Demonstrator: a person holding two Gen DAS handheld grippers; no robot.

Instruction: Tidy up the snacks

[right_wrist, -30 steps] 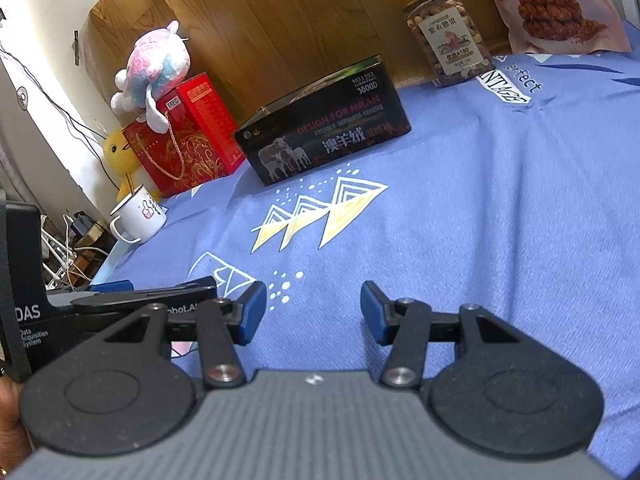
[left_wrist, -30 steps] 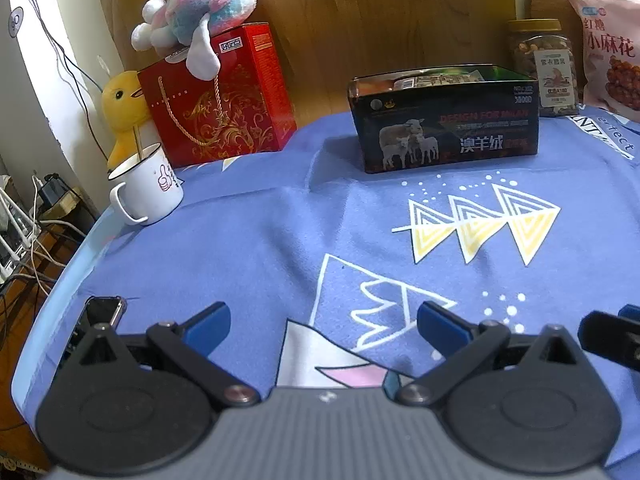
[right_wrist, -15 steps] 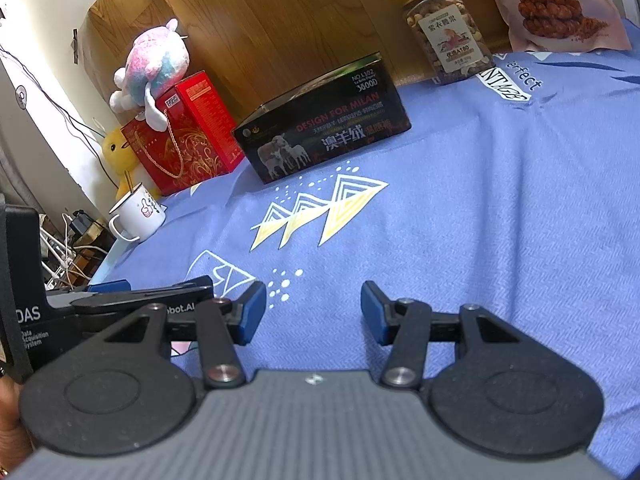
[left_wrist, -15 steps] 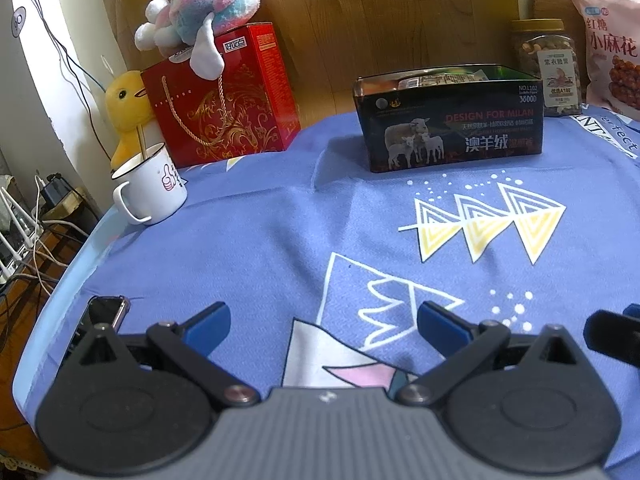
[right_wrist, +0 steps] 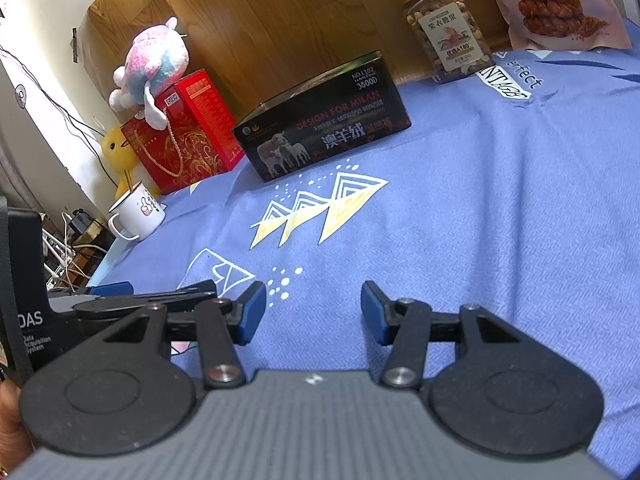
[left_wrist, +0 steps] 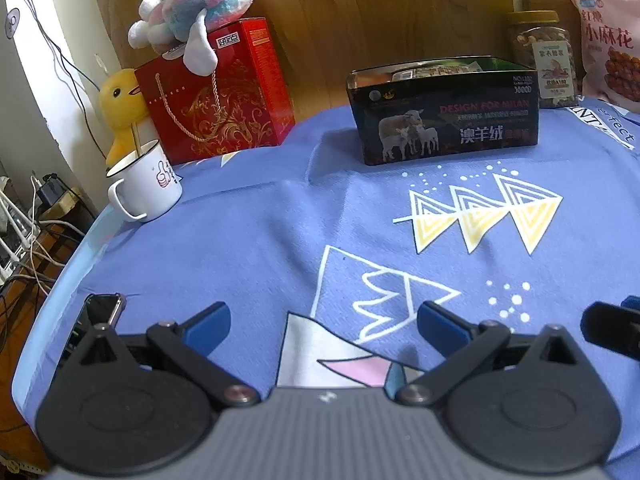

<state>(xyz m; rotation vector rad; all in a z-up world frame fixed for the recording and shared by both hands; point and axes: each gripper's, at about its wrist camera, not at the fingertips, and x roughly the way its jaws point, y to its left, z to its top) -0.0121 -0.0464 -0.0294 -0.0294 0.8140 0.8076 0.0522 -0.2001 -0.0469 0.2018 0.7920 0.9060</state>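
Note:
A black open-topped box (left_wrist: 444,120) with sheep printed on its side stands at the back of the blue cloth and holds several snack packets; it also shows in the right wrist view (right_wrist: 324,132). A jar of nuts (left_wrist: 544,60) (right_wrist: 448,28) and a pink snack bag (left_wrist: 608,40) (right_wrist: 556,4) stand to its right by the wooden wall. My left gripper (left_wrist: 324,326) is open and empty, low over the cloth near the front. My right gripper (right_wrist: 314,310) is open and empty, just right of the left one.
A red gift box (left_wrist: 216,92) with a plush toy (left_wrist: 196,4) on top stands at the back left, with a yellow duck (left_wrist: 118,108) and a white mug (left_wrist: 144,186) beside it. A phone (left_wrist: 102,310) lies near the table's left edge. Cables hang beyond that edge.
Both views have shifted only slightly; the box and jar sit a touch further right in the left wrist view. Both grippers stay open and empty.

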